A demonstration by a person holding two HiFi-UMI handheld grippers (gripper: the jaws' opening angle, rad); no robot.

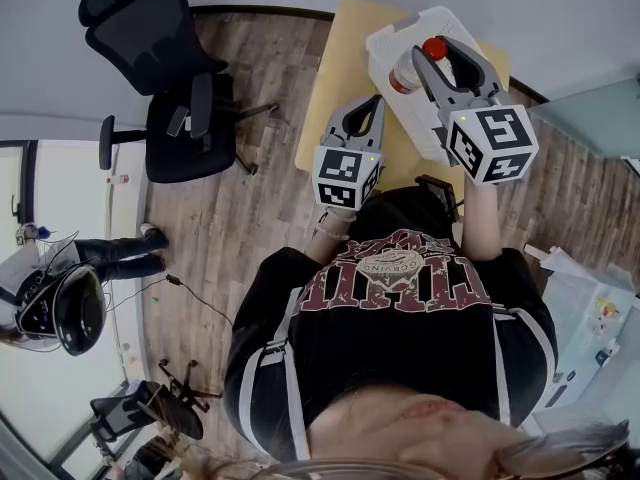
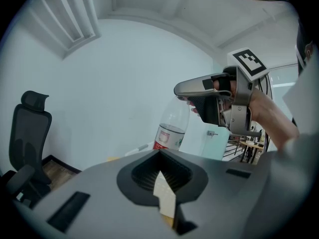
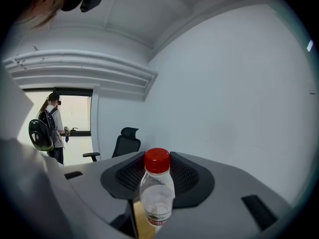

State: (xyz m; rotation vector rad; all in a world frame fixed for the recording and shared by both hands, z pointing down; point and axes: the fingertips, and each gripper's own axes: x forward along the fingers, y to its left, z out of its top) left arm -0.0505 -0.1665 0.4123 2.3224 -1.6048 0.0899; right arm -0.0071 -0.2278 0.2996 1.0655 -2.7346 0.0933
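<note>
1. My right gripper [image 1: 440, 54] is clamped on the clear red-capped bottle [image 1: 407, 74], up near its neck.
2. The bottle is upright, over the white tray [image 1: 392, 34] at the far right of the yellow table [image 1: 338, 68].
3. My left gripper [image 1: 375, 101] is pressed nearly together, holding nothing, just near-left of the tray.
4. An office chair [image 1: 170, 78] sits far left.

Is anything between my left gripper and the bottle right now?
Nothing visible. In the left gripper view, the labelled body of the bottle shows unobstructed ahead of the left gripper. The right gripper is closed on the bottle's top part, so only that end is taken.
</note>
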